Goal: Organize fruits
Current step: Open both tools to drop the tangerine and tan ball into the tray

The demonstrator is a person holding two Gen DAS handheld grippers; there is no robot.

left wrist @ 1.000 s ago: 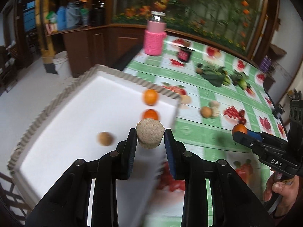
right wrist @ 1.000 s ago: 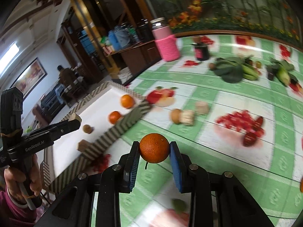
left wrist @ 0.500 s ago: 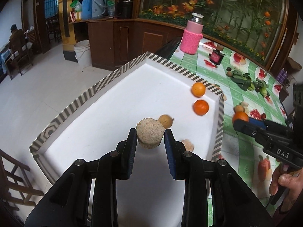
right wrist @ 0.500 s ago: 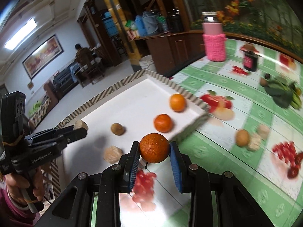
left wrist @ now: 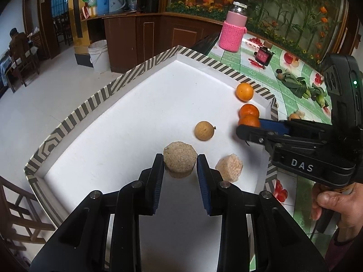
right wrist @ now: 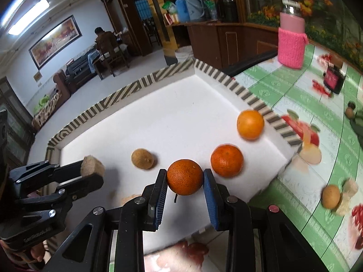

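Observation:
My left gripper (left wrist: 180, 165) is shut on a rough tan, flat-topped fruit chunk (left wrist: 180, 158) above the white tray (left wrist: 127, 104) with a striped rim. My right gripper (right wrist: 184, 178) is shut on a dark orange (right wrist: 185, 176) held over the tray's near right part. In the tray lie a light orange (right wrist: 250, 124), a second orange (right wrist: 226, 160), a small round brown fruit (right wrist: 143, 158) and another tan chunk (left wrist: 229, 167). In the right wrist view the left gripper (right wrist: 91, 170) shows at the left, holding its chunk. In the left wrist view the right gripper (left wrist: 248, 124) reaches in from the right.
The tray sits on a green and white fruit-print tablecloth (right wrist: 317, 181). On the cloth lie a brown fruit with pale chunks (right wrist: 332, 196), leafy vegetables (left wrist: 295, 83), a pink-sleeved jar (right wrist: 291, 43) and a small dark jar (right wrist: 332, 80). A person sits at a far table (right wrist: 104, 38).
Both grippers have moved from the cloth side over the tray, each keeping its fruit. The right gripper with its orange now hangs beside the two oranges in the tray.

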